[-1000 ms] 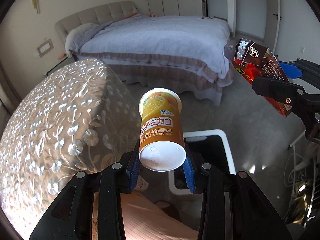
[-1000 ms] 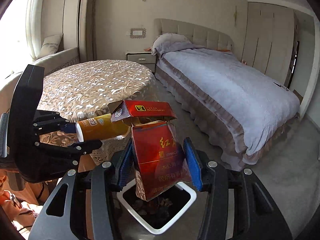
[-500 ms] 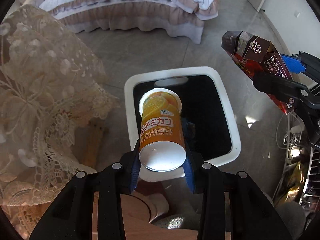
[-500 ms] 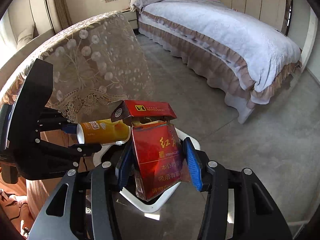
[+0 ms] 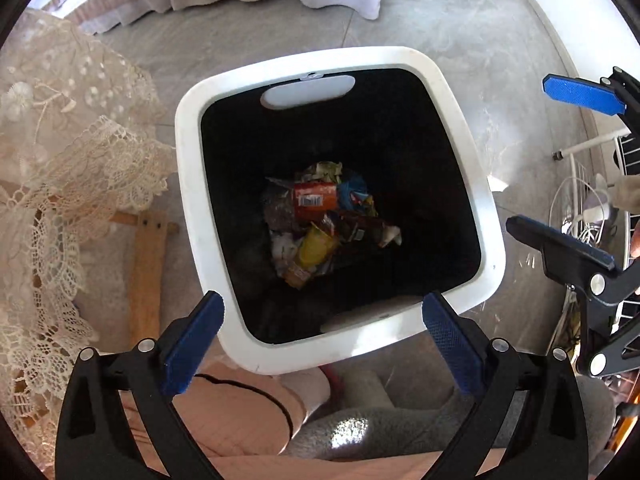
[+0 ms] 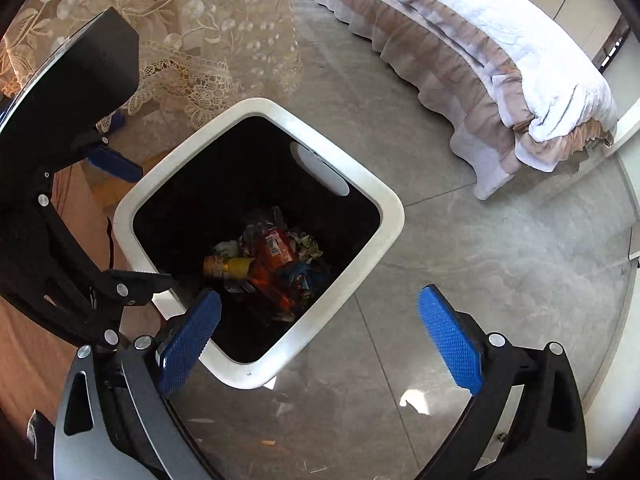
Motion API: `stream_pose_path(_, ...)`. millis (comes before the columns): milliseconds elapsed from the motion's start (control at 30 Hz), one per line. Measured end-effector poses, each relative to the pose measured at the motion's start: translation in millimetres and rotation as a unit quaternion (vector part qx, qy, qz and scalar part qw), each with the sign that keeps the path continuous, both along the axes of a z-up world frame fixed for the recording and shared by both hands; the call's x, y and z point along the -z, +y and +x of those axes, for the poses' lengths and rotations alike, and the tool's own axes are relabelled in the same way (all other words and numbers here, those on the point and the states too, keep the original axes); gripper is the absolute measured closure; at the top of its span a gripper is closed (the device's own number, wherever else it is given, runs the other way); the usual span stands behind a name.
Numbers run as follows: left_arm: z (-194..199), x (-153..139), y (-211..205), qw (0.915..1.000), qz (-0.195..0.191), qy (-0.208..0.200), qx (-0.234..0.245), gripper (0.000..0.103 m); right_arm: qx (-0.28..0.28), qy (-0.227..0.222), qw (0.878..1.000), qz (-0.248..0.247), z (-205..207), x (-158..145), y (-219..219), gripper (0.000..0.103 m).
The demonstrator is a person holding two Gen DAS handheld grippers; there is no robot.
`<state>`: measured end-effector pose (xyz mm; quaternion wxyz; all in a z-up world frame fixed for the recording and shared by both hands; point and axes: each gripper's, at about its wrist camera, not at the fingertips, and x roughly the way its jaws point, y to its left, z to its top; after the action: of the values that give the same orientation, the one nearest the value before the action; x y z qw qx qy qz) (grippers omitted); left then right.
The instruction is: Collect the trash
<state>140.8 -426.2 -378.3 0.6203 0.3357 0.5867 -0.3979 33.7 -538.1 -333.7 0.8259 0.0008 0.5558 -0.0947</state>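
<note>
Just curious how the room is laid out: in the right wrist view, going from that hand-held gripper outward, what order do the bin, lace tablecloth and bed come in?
1. Trash bin, just ahead of the right hand-held gripper, slightly left.
2. Lace tablecloth, beyond the bin, upper left.
3. Bed, upper right; only a little farther than the cloth, so a rough call.

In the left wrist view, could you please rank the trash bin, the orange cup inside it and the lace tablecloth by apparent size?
1. trash bin
2. lace tablecloth, cut off by the frame edge, so unsure against the bin
3. orange cup, clearly smallest
</note>
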Motion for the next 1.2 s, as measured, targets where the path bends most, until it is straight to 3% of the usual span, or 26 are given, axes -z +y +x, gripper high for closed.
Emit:
stream_pose_path(200,4,-36,4,0.9985,-0.041,-0.035,-0.011,0.005,0.014,-0.034,0.999,-0.014,2,-26,3,0.005)
stream_pose_path(367,-4,-79,23,0.9918,-0.082,-0.093,-0.027,0.005,0.022,-0.083,0.996,-0.039,2,-56,12,0.005)
stream_pose_path(467,-4,-110,36,0.9820,-0.105,-0.149,-0.049,0.005,0.030,-0.120,0.991,-0.059,0,-83,23,0.005)
stream_pose_path(633,1,-166,66,0.9543,-0.141,-0.242,-0.103,0.005,0.045,-0.191,0.974,-0.114,-5,-130,48,0.005)
stream_pose_path(767,4,-204,99,0.9272,-0.163,-0.295,-0.163,0.005,0.053,-0.239,0.958,-0.149,-4,-164,73,0.005)
stream_pose_path(867,5,-232,133,0.9010,-0.186,-0.323,-0.223,0.005,0.066,-0.269,0.947,-0.164,-2,-184,92,0.005)
stream_pose_path(1000,0,-263,181,0.8544,-0.210,-0.371,-0.297,0.005,0.079,-0.336,0.930,-0.129,-2,-212,124,0.005)
stream_pose_path(1200,-20,-308,256,0.7746,-0.240,-0.435,-0.391,0.005,0.081,-0.430,0.896,-0.082,-2,-249,176,0.005)
